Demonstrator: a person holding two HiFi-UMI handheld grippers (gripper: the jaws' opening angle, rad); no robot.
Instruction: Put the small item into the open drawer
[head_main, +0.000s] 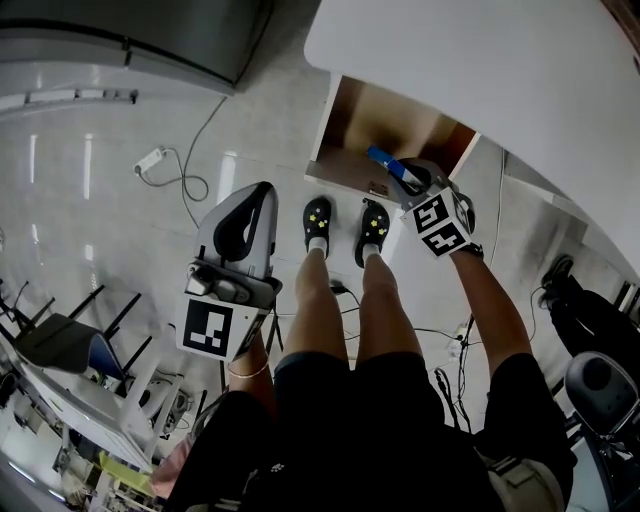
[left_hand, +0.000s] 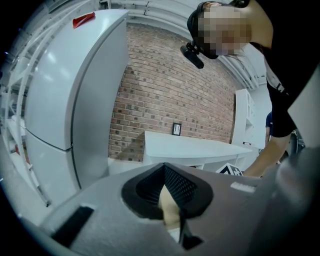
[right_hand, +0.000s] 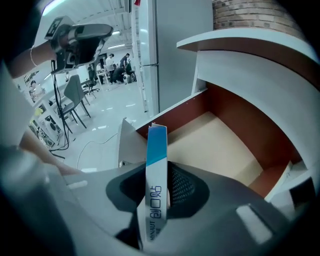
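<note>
Arm (head_main: 492, 290) extended, right tool (head_main: 403, 177) angles box (right_hand: 155, 172) over drawer (right_hand: 220, 137).

The slim white-and-blue cardboard box (right_hand: 155, 190) carries dark blue print along its narrow side: large Korean-looking characters, then small letters ending "NAUT". The small dark plaque (left_hand: 176, 129) on the brick wall (left_hand: 165, 85) is unreadable.

Open-plan lab/office space, glossy floor (head_main: 90, 180), brick wall (left_hand: 170, 90), white desk (head_main: 480, 70) w/ open drawer (head_main: 385, 125), office chairs (right_hand: 75, 94), pwr strip (head_main: 150, 160) + cables (head_main: 203, 135) on floor.
</note>
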